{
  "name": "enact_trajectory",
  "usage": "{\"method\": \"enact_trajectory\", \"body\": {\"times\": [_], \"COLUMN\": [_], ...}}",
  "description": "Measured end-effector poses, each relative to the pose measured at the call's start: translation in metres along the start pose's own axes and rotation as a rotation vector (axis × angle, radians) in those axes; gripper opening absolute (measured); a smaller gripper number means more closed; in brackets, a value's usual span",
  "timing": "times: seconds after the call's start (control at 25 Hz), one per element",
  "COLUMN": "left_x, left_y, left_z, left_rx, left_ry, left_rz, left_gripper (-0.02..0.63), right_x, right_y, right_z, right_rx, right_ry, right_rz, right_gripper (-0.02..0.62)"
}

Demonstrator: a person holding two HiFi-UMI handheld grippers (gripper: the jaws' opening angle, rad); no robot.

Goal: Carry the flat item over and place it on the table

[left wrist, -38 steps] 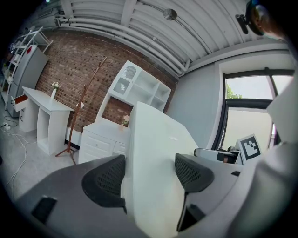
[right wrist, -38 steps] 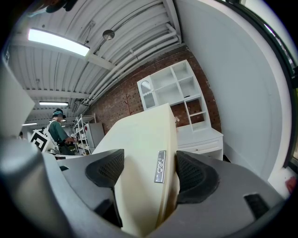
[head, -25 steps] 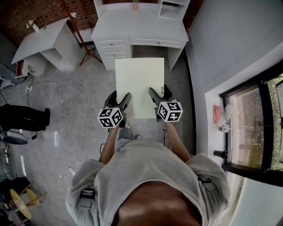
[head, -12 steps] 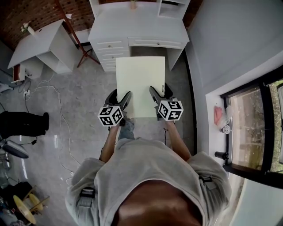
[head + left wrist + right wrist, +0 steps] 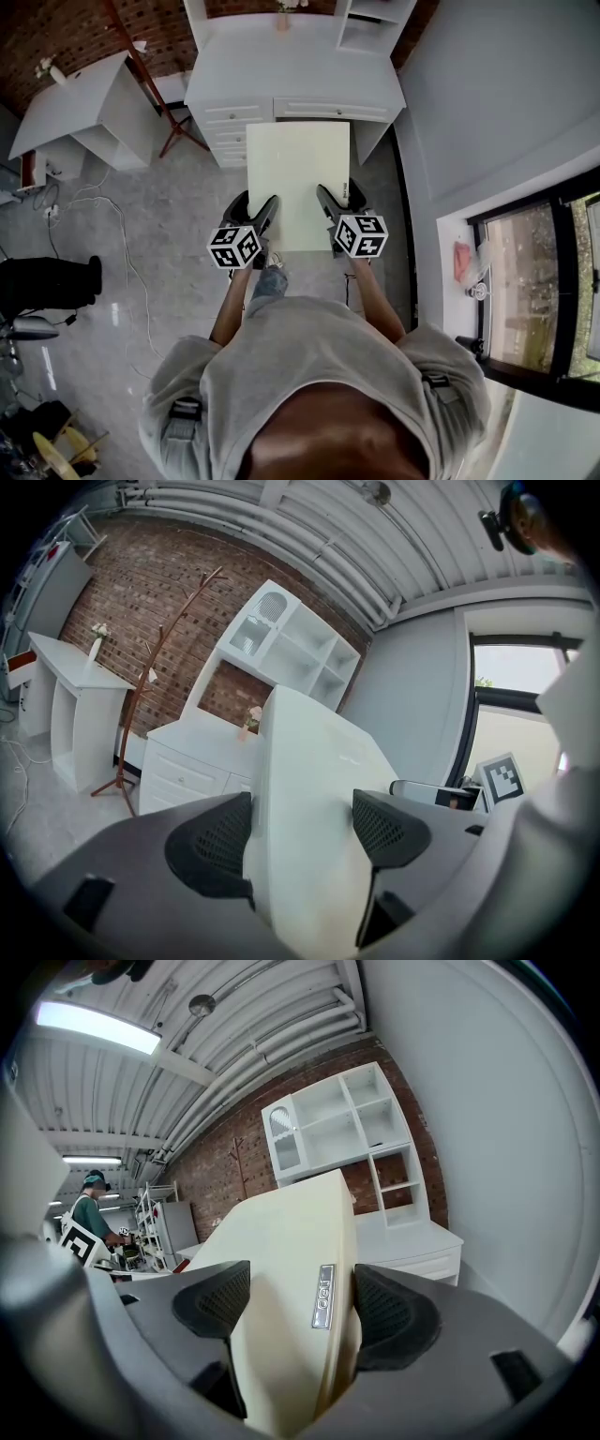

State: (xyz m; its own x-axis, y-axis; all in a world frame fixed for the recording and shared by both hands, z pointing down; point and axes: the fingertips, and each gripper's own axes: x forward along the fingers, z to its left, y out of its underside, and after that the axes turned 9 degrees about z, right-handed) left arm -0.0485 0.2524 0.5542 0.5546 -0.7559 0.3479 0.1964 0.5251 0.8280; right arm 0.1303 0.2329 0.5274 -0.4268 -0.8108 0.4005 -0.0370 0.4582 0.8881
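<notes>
A flat cream-white panel [image 5: 298, 183] is held level in the air between both grippers, above the floor just short of a white desk [image 5: 291, 70]. My left gripper [image 5: 265, 217] is shut on the panel's near left edge, and the panel [image 5: 300, 827] fills the gap between its jaws. My right gripper [image 5: 326, 214] is shut on the near right edge; in the right gripper view the panel [image 5: 281, 1297] with a small metal label [image 5: 323, 1309] sits between the pads. The panel's far edge overlaps the desk's front drawers in the head view.
The desk carries a shelf unit [image 5: 370, 23] at its back right and a small vase [image 5: 283, 14]. A second white table [image 5: 70, 103] and a wooden coat stand [image 5: 150, 84] stand to the left. Cables [image 5: 122, 253] trail on the floor. A grey wall and window [image 5: 534, 281] run along the right.
The whole view has shifted forward: the desk now lies closer, and the panel's far edge reaches its drawers. Both grippers keep the same hold on the panel.
</notes>
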Motion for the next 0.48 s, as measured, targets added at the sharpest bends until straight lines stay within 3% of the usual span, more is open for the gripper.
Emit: {"method": "enact_trajectory", "body": {"times": [0.48], "left_x": [0.072], "left_y": [-0.082], "left_z": [0.062], "left_rx": [0.016], "left_ry": [0.032], "left_rz": [-0.002], "left_gripper": [0.344], "right_x": [0.099], "right_y": [-0.066], "right_z": [-0.015], "right_rx": [0.002], "right_ry": [0.031], "right_rz": [-0.023], "right_gripper": [0.365]}}
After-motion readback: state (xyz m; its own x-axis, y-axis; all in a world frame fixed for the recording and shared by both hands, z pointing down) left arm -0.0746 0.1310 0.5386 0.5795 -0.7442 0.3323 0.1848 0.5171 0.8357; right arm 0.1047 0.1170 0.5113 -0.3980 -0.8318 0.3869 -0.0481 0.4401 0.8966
